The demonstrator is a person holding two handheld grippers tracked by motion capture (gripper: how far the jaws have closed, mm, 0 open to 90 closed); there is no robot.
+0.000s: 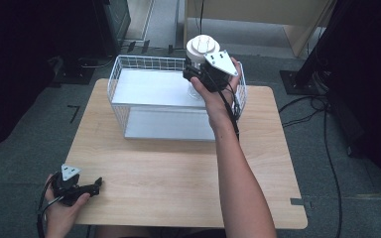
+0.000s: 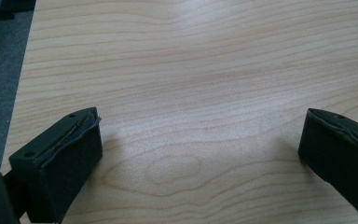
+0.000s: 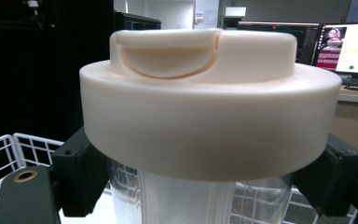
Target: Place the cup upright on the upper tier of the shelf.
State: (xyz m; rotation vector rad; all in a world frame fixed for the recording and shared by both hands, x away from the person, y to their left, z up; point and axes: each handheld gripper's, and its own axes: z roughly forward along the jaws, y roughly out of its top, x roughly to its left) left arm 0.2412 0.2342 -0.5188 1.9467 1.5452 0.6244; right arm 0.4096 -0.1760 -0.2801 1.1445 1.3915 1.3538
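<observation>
Two grippers: your right gripper (image 1: 198, 74) clamps the clear plastic jar with cream lid (image 3: 205, 107) above the white wire basket (image 1: 129, 67)—lower gently; left gripper (image 1: 97, 184) idles, jaws apart.

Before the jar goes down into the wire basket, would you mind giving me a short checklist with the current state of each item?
1. Right gripper closed on the jar: ok; its fingers sit on either side of the clear body, just under the cream lid.
2. Lid seated on the jar: ok, it looks level.
3. Jar over the wire basket: ok; it is held at the far right corner.
4. Landing spot on the basket's white floor free: cannot tell, the hand hides it.
5. Left gripper out of the way: ok; open, with nothing in it, at the table's near left corner.
</observation>
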